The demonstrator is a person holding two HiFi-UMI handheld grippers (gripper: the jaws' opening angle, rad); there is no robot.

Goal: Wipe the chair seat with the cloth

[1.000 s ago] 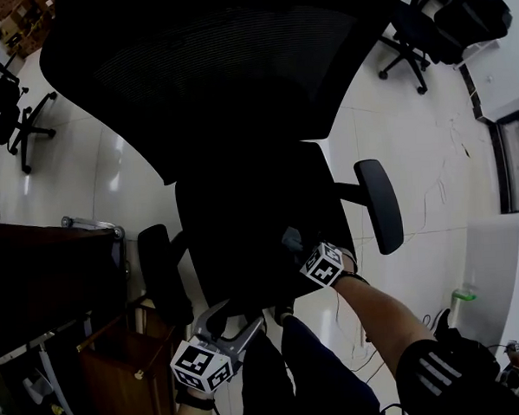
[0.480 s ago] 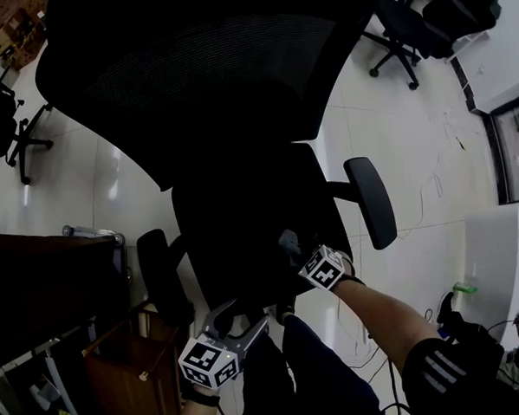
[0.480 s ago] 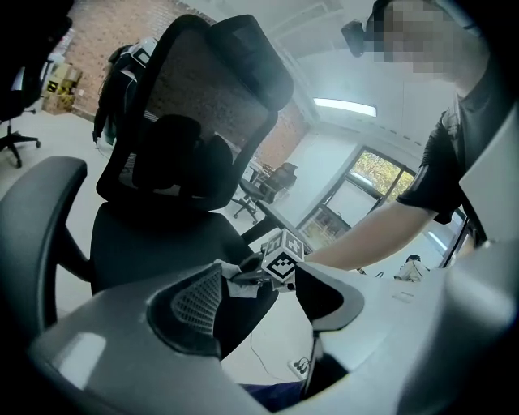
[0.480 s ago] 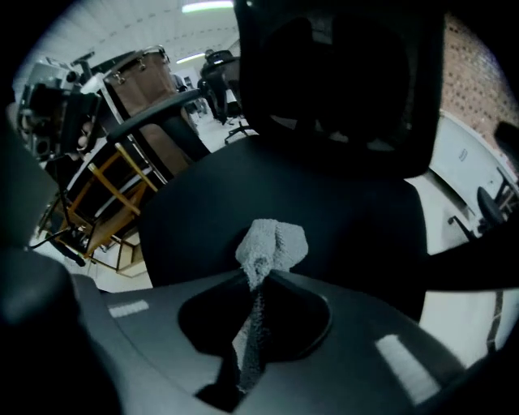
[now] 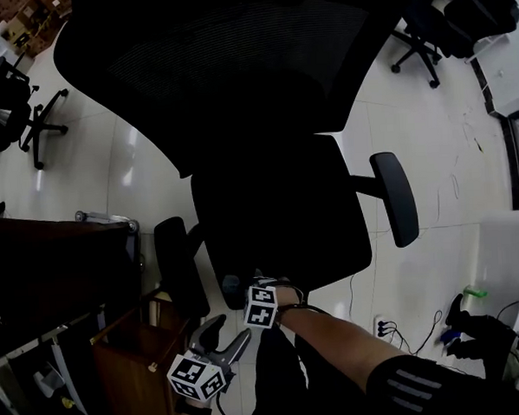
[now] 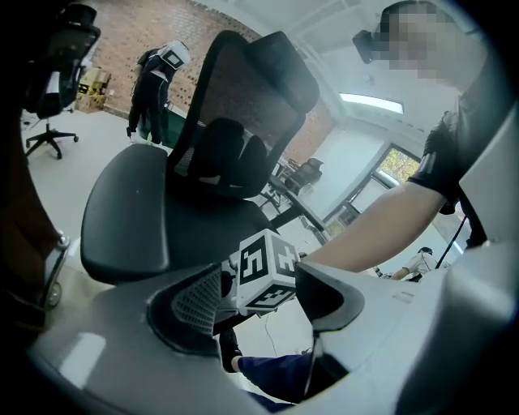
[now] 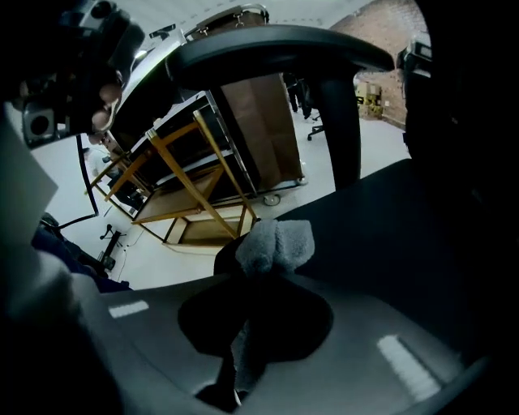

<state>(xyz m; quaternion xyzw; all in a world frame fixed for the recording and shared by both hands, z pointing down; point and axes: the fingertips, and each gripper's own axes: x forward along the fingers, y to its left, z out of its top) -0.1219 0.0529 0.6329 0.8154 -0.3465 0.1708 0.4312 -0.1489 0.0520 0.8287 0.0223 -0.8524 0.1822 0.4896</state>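
My right tongs are clamped on the cloth, a grey fleecy wad that bulges out past the tips. It sits at the near left corner of the seat, under the left armrest. I cannot tell whether it presses the seat or hangs just above it.

From the cloth, nearly all of the seat lies to my right and away from me, toward the backrest, so I judge the next stroke has to sweep that way. The right tongs are the nearer ones.

My left tongs are wide apart and hold nothing, low and just short of the seat's front edge.

The seat is dark, smooth and gently dished. Around it are a pale glossy floor, a wooden rack on my left and other chairs well apart.
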